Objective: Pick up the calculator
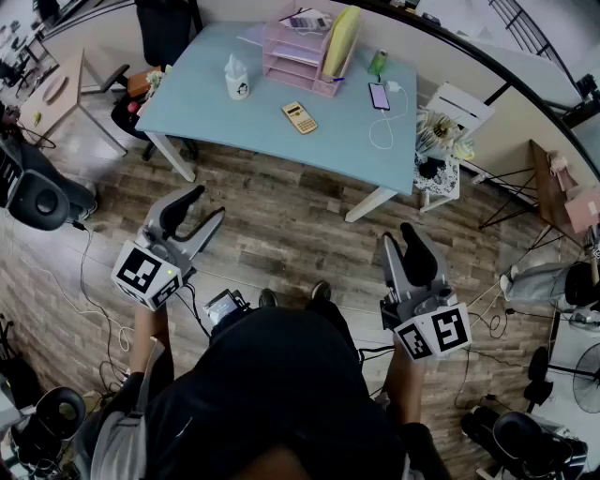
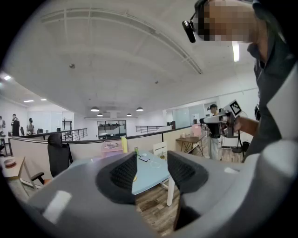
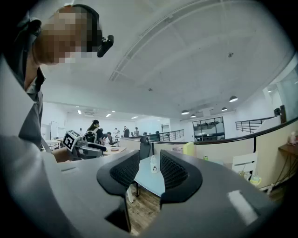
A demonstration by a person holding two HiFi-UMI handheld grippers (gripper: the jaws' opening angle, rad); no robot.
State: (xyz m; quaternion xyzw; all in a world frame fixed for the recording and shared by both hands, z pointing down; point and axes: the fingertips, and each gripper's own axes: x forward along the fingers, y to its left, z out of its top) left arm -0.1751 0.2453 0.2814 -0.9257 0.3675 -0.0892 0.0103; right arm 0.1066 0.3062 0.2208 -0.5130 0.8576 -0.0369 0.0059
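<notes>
The calculator point(image 1: 299, 117), tan with dark keys, lies flat near the middle of the light blue table point(image 1: 211, 103), far ahead of both grippers. My left gripper point(image 1: 202, 209) is held over the wooden floor, well short of the table, its jaws apart and empty. In the left gripper view the left gripper point(image 2: 152, 169) frames the table point(image 2: 150, 175) in its gap. My right gripper point(image 1: 400, 240) hangs level over the floor at the right, empty. Its jaws point(image 3: 150, 169) stand drawn together to a narrow slit, through which a white bottle point(image 3: 153, 164) on the table shows.
On the table stand a pink drawer organizer point(image 1: 298, 52), a yellow folder point(image 1: 339, 39), a green bottle point(image 1: 378, 63), a phone point(image 1: 379, 96) with a white cable, and a white cup point(image 1: 238, 81). A black chair point(image 1: 167, 28) stands behind, a white stool point(image 1: 441, 155) beside it.
</notes>
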